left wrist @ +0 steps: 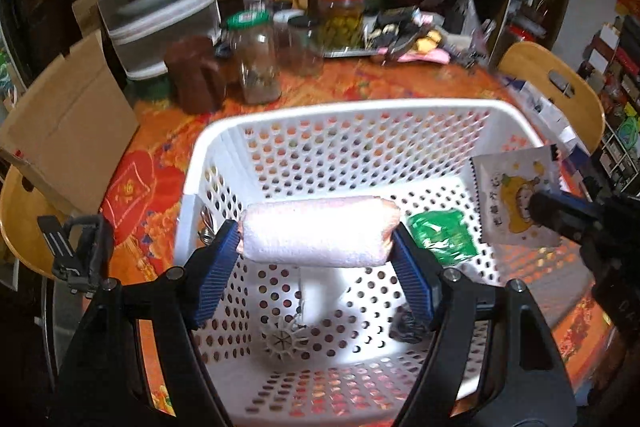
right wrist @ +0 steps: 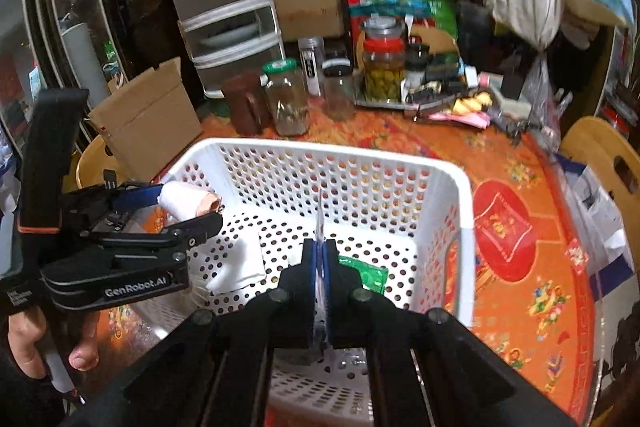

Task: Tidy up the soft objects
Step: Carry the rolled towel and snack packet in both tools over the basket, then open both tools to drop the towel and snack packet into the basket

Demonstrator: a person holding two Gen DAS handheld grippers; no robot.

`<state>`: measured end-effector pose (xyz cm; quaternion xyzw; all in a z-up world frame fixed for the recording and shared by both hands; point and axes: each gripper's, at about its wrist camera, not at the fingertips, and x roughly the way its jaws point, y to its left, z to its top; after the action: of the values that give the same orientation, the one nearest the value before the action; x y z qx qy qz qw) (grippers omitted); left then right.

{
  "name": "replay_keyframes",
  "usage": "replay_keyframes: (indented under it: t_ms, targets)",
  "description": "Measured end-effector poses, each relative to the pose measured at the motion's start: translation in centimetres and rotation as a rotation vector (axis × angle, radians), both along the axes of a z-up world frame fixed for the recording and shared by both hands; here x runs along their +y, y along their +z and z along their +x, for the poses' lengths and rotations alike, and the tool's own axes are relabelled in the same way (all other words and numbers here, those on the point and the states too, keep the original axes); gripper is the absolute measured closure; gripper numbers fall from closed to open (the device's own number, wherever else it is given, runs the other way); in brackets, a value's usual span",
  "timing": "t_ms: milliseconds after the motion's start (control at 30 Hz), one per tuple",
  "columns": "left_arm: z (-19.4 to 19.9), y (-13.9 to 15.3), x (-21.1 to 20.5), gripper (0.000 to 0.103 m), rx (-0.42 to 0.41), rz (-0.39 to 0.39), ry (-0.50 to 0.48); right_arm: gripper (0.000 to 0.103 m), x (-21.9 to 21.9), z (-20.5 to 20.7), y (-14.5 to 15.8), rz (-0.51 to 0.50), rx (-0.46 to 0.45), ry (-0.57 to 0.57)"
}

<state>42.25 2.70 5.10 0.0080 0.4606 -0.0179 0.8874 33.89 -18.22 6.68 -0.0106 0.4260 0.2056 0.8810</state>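
Both claws loaded above the white perforated plastic basket (left wrist: pixel 224 131).
Left claw (left wrist: pixel 318 247) grips a pale pink rolled towel (left wrist: pixel 320 231); right claw (right wrist: pixel 319 267) pinches a flat white cartoon-printed packet (left wrist: pixel 516 199).

Black handheld grippers with blue ribbed pads

The left gripper (left wrist: pixel 318 247) and right gripper (right wrist: pixel 319 267) have matte black arms, round silver screws at the joints and blue ribbed pads (left wrist: pixel 214 269); white "GenRobot.AI" lettering marks one body, gripped by a bare hand (right wrist: pixel 28 343).
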Motion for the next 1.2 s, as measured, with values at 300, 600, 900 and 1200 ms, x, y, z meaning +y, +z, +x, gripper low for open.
replay_keyframes:
  t_ms: [300,600,900,1200]
  targets:
    - [1.5,-3.4,-0.1,0.03,0.078,0.044,-0.004,0.101,1.2,1.6,-3.0,-0.051,0.09,0.018]
    - [1.2,-4.2,-0.6,0.028,0.098,0.054,-0.019,0.09,1.2,1.4,-3.8,-0.044,0.106,0.031]
    - [-0.3,-2.8,-1.0,0.024,0.04,0.04,-0.043,0.025,-0.4,0.0,-1.8,0.006,0.023,0.004]
    - [-3.2,0.7,-1.4,0.0,-0.064,0.03,-0.068,0.005,-2.6,-3.3,0.4,0.025,-0.04,-0.009]
